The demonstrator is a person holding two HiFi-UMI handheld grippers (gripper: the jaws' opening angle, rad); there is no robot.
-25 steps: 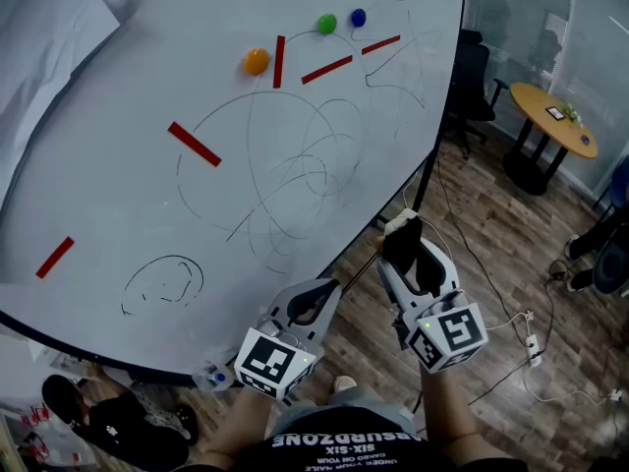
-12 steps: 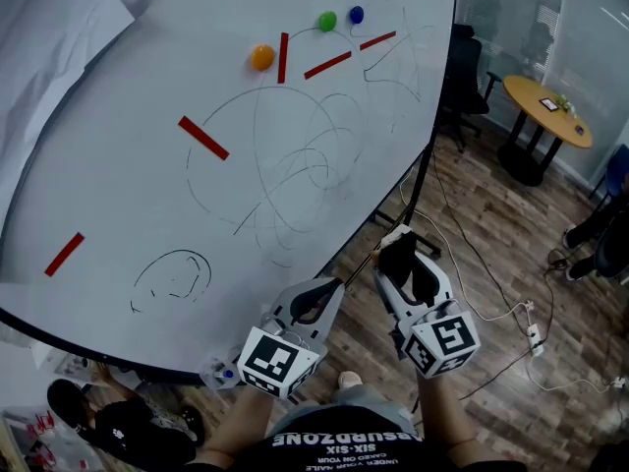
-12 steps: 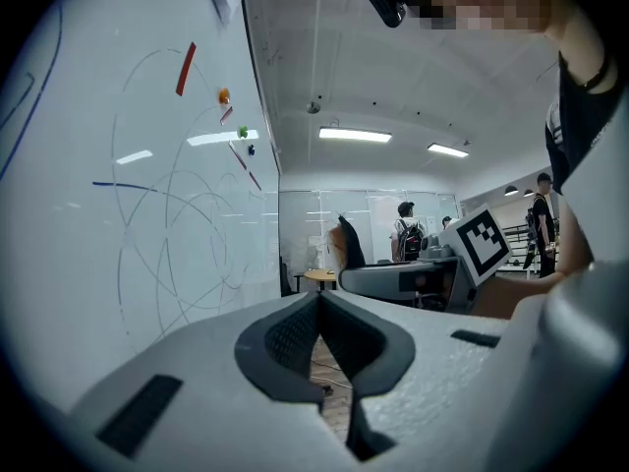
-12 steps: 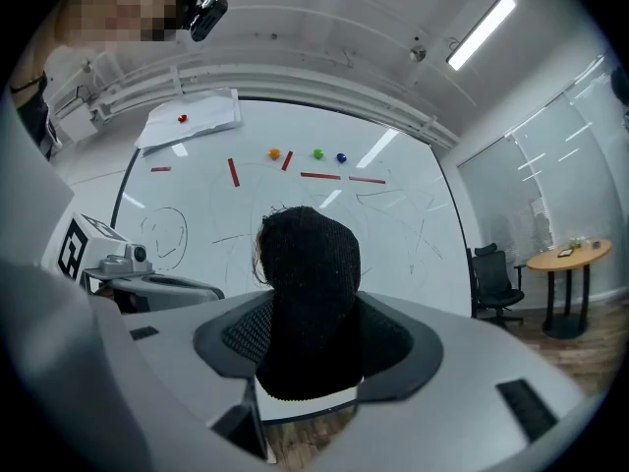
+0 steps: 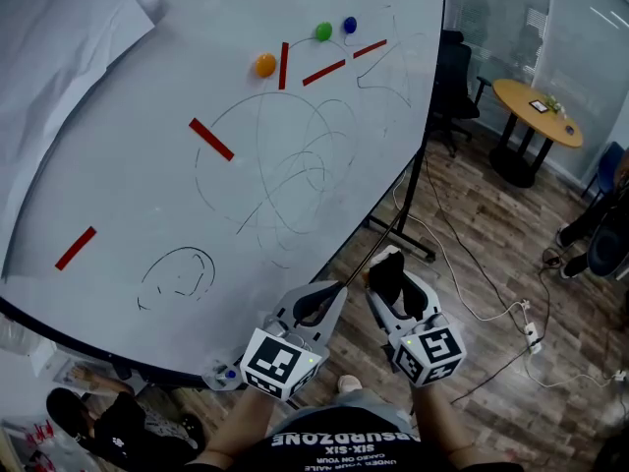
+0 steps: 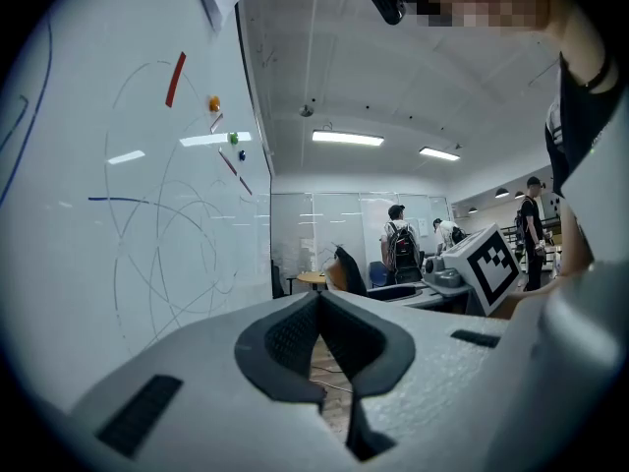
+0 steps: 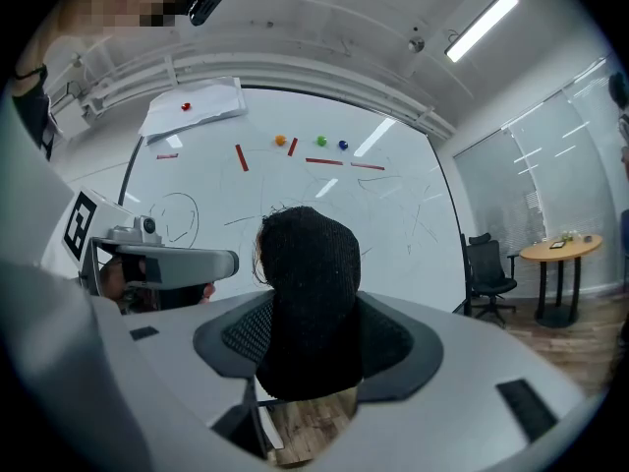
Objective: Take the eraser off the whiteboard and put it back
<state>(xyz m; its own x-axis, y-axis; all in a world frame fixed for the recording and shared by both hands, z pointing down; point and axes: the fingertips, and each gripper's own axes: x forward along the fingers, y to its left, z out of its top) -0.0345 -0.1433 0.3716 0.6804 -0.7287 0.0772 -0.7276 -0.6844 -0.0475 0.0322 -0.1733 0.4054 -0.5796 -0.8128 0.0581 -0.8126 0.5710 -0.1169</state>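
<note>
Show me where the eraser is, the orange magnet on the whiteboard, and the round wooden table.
eraser (image 7: 308,283), right gripper view, middle of its black felt face.
orange magnet (image 5: 265,64), head view, centre of its dome.
round table (image 5: 518,99), head view, bare part of its top.

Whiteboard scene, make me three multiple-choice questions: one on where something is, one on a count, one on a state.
1. Where is the eraser?
A. on the whiteboard
B. on the floor
C. between the right gripper's jaws

2. How many red strips are on the whiteboard?
A. three
B. five
C. eight

3. How do the left gripper's jaws stand?
A. together, empty
B. wide apart
C. closed on a marker

Answers:
1 C: its black felt fills the jaws in the right gripper view.
2 B: the head view shows five.
3 A: the left gripper view shows the pads meeting with nothing between them.
</note>
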